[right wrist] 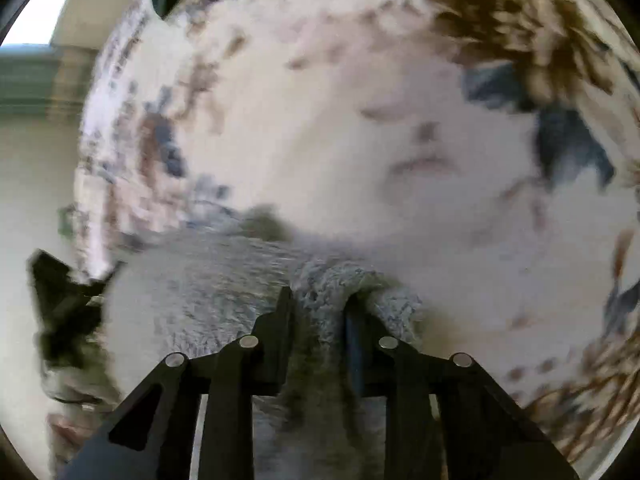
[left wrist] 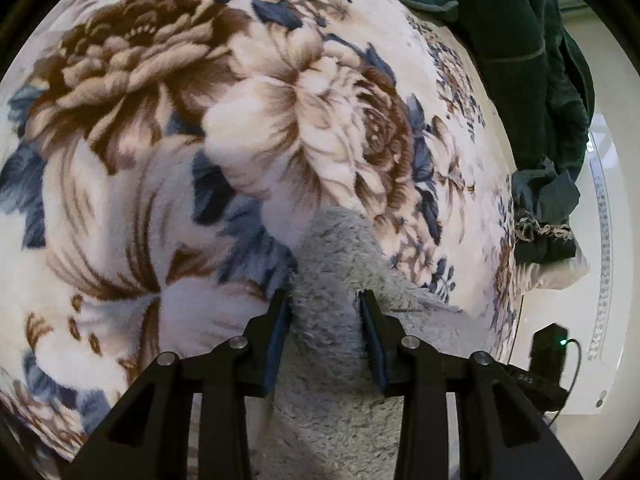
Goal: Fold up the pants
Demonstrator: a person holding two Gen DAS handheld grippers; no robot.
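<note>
soft, even daylight across both fisheye views, no hard shadows. sharp in the left wrist view, down to the pile of the floral blanket [left wrist: 168, 128]; strong barrel bending and a black rim at the edges. heavily motion-smeared in the right wrist view, blanket pattern streaked. blown-out white at a window [right wrist: 44, 4], upper left.

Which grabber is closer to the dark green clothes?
Probably left. The left gripper sees the dark green clothes piled ahead to its right; the right gripper sees only a far sliver.
</note>
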